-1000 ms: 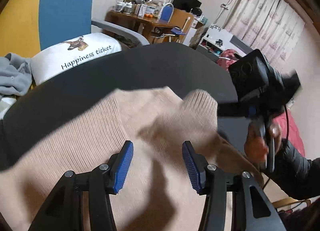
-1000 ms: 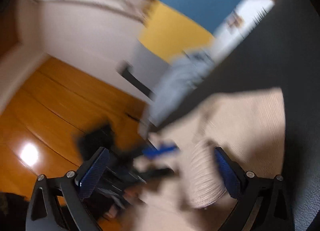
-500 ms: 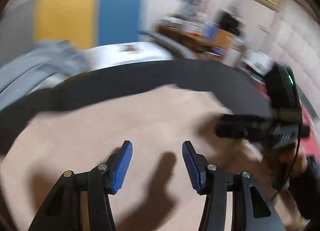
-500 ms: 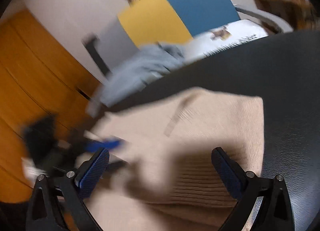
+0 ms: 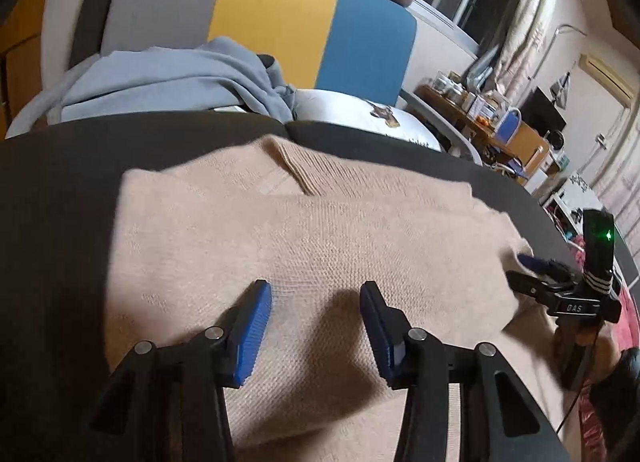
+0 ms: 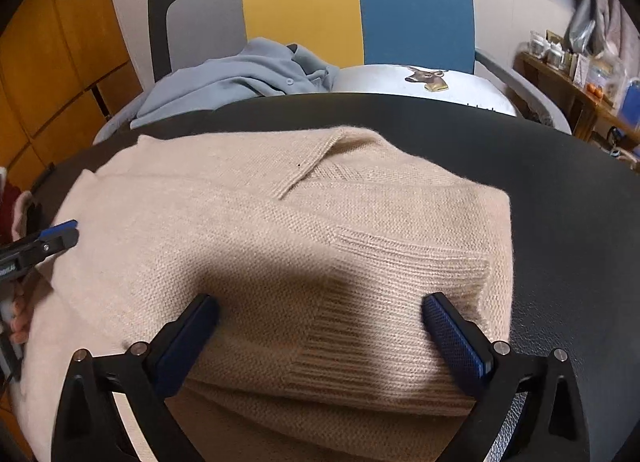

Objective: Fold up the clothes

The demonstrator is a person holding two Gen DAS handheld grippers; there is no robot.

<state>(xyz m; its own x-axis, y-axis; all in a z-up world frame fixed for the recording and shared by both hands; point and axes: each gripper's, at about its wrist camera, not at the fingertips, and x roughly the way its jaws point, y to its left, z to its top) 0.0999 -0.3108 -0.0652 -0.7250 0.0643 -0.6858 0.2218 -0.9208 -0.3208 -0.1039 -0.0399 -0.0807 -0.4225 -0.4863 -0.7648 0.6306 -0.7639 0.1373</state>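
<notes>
**Beige sweater lying under both open claws**

We are starting at the left of the scene, where our left gripper (image 5: pixel 316 328) is hovering over the beige sweater (image 5: pixel 320 229) with its two blue pads (image 5: pixel 252 334) standing apart and nothing between them. The knit is lying directly beneath and ahead of this claw, spread on the dark table (image 5: pixel 60 201), and the claw's shadow is falling on the fabric just in front of the fingers. We cannot tell whether the pads are touching the cloth. In the right wrist view the same left gripper (image 6: pixel 56 236) is showing at the sweater's left edge, just beside the fabric, with part of a hand (image 6: pixel 18 316) below it.

Moving toward the middle, the sweater (image 6: pixel 280 229) is lying folded, its V-neck collar (image 6: pixel 316 165) pointing toward the far edge of the table.

Moving right, our right gripper (image 6: pixel 320 338) is hanging with its jaws spread wide, wider than the left one's, and holding nothing. The folded right part of the sweater, with its ribbed band (image 6: pixel 420 254), is lying between and just ahead of these fingers. From the left wrist view the right gripper (image 5: pixel 532 268) is sitting at the sweater's right edge.

Beyond the table a chair (image 6: pixel 360 1) with grey, yellow and blue panels is holding a crumpled light blue garment (image 6: pixel 240 73) on the left and a white cushion (image 6: pixel 420 81) on the right.
</notes>
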